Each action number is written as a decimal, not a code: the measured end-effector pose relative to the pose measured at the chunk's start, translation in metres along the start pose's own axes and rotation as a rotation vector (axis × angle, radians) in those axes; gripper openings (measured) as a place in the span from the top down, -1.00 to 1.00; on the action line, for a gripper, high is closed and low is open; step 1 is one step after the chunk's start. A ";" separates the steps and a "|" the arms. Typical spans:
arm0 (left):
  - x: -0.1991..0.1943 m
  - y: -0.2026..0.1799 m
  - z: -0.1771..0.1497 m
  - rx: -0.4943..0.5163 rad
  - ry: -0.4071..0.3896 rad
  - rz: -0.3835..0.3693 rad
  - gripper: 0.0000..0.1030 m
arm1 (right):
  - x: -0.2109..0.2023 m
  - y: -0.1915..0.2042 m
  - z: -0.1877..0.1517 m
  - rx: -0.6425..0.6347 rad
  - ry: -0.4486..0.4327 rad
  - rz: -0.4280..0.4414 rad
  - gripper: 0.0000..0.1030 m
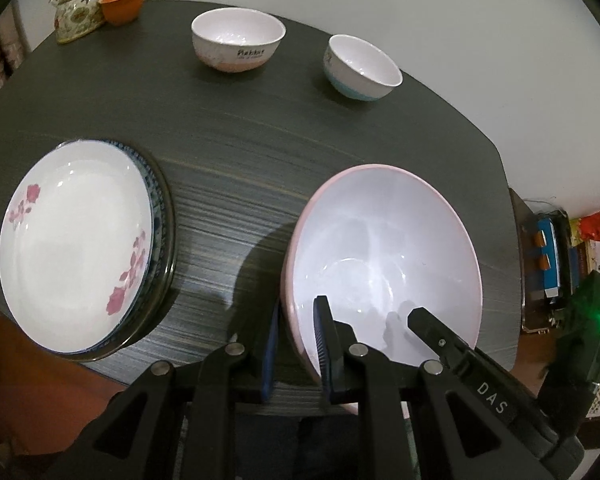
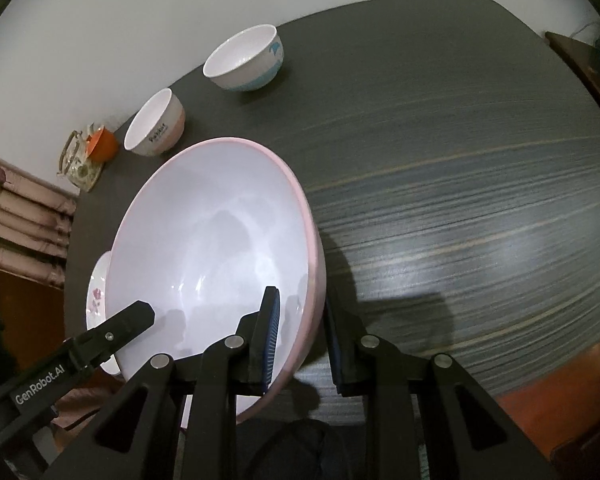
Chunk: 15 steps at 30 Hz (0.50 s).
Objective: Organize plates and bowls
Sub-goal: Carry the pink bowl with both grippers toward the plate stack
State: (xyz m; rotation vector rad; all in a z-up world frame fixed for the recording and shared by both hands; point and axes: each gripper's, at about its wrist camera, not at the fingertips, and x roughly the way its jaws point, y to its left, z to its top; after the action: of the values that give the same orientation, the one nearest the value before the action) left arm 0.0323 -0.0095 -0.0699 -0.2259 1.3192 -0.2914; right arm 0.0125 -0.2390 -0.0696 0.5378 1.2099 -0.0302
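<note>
Dark striped table (image 1: 240, 184) (white wall behind) bears bowls.

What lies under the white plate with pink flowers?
Under the white pink-flowered plate a blue-patterned plate's rim and a dark rim peek out; how many plates are stacked is hidden.

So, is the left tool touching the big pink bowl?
Touching. The left wrist view shows the left tool closed on the rim of the big pink bowl, one finger inside, one outside.
</note>
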 end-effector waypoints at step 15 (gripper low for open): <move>0.011 0.018 0.003 -0.021 0.009 0.032 0.67 | 0.016 0.005 -0.008 -0.026 0.036 -0.005 0.56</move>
State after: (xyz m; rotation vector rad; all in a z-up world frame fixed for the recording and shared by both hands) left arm 0.0390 0.0038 -0.0851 -0.2214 1.3338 -0.2512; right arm 0.0129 -0.2275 -0.0841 0.5144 1.2452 -0.0093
